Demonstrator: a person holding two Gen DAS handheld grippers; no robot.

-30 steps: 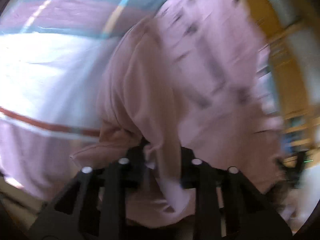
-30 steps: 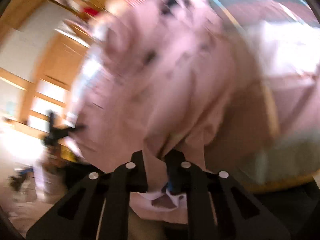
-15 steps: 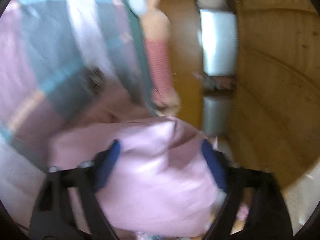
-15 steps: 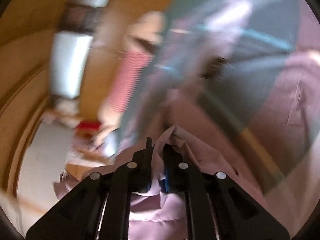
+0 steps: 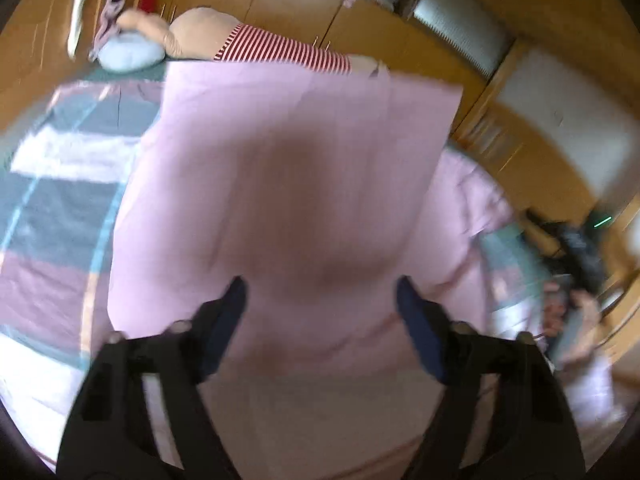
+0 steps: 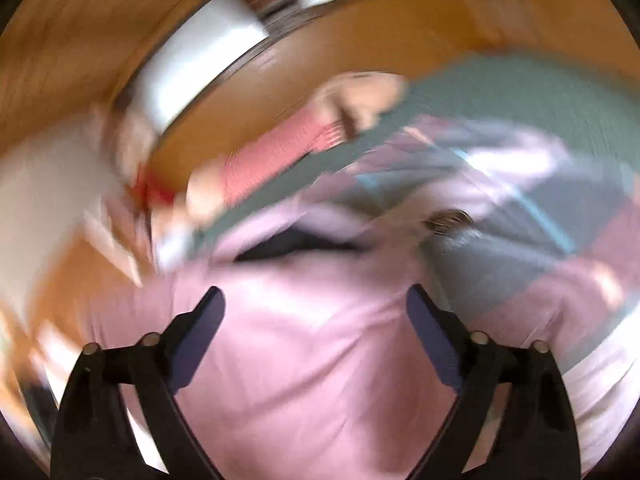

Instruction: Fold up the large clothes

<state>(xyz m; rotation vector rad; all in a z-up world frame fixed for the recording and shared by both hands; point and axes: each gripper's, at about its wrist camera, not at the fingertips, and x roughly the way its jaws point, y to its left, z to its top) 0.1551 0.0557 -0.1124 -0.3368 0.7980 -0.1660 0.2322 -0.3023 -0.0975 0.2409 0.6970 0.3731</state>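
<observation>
Left wrist view looks down on a bed (image 5: 52,184) covered with a quilt (image 5: 60,216) in blocks of grey, white, mauve and teal with thin light-blue stripes. On this quilt lies the pink garment (image 5: 288,184), spread flat, with a straight far edge and a darker shadow in its middle. The left tongs (image 5: 320,300) hang over its near part; their jaws stand apart and are closing now, and the blue pads press on nothing (cloth is under them, not pinched). At the far end of the bed rests a soft doll (image 5: 248,40) in a red-and-white striped top, beside a pale blue cushion (image 5: 128,54). Behind are wooden cupboard doors (image 5: 288,0) and a shelf with frosted panels. To the right, more pink cloth is crumpled near the bed's edge, and dark equipment with a small green light is blurred.

Right wrist view is strongly blurred. The right tongs (image 6: 316,304) are wide apart and opening, with the pink garment (image 6: 304,360) below them but not gripped. Beyond it show the quilt (image 6: 540,216), the striped doll (image 6: 272,160) and the wooden cupboards (image 6: 360,40).
</observation>
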